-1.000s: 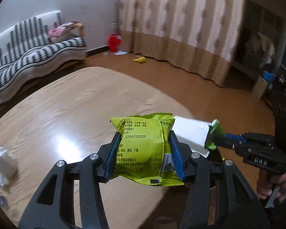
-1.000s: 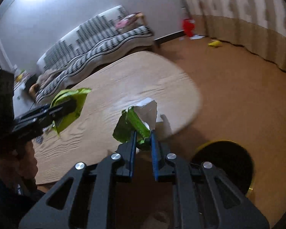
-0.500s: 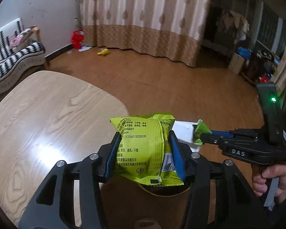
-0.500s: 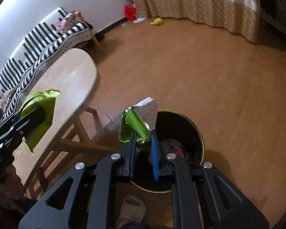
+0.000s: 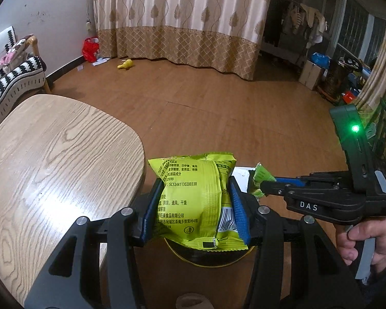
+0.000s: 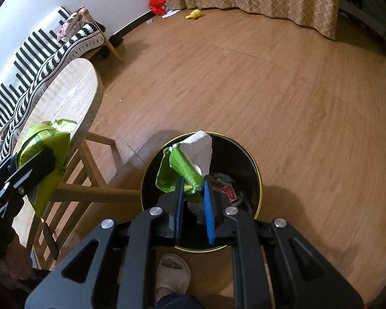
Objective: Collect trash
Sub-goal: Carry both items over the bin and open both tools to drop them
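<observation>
1. Holding: left gripper point(image 5: 196, 195) clamps puffy yellow-green snack packet point(image 5: 193, 200), long axis along its fingers, beside black gold-rimmed round bin point(image 6: 257, 180).
2. Right gripper point(image 6: 193, 193) pinches crumpled green-and-white torn wrapper point(image 6: 185, 162) above bin, wrapper pointing up-forward.

Two grippers point(image 5: 196, 206) point(image 6: 193, 200) are counted, along with one yellow-green snack packet point(image 5: 193, 200), one torn green-and-white wrapper point(image 6: 187, 162), one black bin point(image 6: 249, 164), one wooden table point(image 5: 59, 159), one striped sofa point(image 6: 38, 59) and one slippered foot point(image 6: 172, 273)
</observation>
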The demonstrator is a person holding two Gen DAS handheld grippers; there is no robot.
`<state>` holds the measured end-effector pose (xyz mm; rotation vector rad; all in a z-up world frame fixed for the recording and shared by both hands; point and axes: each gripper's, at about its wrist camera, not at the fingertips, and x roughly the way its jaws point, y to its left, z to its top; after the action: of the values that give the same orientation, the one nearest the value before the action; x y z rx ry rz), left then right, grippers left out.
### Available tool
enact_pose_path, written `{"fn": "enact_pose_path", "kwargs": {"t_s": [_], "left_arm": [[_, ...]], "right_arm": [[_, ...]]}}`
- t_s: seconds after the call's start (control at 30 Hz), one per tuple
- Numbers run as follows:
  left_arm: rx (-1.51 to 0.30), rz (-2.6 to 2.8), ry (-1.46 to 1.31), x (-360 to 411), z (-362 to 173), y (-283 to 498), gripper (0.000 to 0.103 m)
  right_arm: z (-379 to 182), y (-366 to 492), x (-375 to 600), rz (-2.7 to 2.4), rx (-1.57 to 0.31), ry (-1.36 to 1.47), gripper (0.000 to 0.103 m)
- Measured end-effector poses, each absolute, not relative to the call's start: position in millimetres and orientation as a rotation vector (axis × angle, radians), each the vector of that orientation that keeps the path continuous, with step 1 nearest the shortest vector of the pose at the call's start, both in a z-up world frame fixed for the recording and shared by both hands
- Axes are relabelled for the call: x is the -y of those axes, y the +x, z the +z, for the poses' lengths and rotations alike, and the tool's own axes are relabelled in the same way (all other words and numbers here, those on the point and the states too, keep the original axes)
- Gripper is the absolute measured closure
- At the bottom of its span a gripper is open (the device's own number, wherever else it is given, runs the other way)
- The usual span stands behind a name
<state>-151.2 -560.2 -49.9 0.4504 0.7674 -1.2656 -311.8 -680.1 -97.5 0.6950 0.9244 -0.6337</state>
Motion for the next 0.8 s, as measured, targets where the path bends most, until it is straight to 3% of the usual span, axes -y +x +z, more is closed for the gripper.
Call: {"fn": "enact_pose_path", "kwargs": {"t_s": [0.27,0.3,0.33,0.37,0.4,0.8], "left_arm": [[-0.776,-1.257,0.445,558.9,-52.2,-150.5,0.054],[-0.777,-1.257,0.445,559.2,-52.5,-150.3,0.054],[-0.777,-1.258,0.445,559.2,-52.4,-151.5,0.054],[-0.776,-1.258,0.443,559.3,-52.3,-151.1,0.054],[-0.777,-1.258,0.441,559.5,-52.5,-151.2,0.054],[-0.808,-1.288,0.46,574.9,-64.4,-160.9,0.054]], "right_arm": [[-95.2,-310.2,684.6,-0.623,-0.91,0.708,0.085],[-94.8,-310.9,686.0,-0.626,-0.906,0.714,0.073],[-93.2,-313.0,687.1,-0.64,-0.895,0.72,0.046],[-91.1,-314.1,687.0,-0.645,-0.882,0.72,0.035],[-89.7,-315.0,687.3,-0.648,-0.87,0.716,0.03],[-79.6,-332.8,698.0,-0.72,-0.809,0.743,0.029]]}}
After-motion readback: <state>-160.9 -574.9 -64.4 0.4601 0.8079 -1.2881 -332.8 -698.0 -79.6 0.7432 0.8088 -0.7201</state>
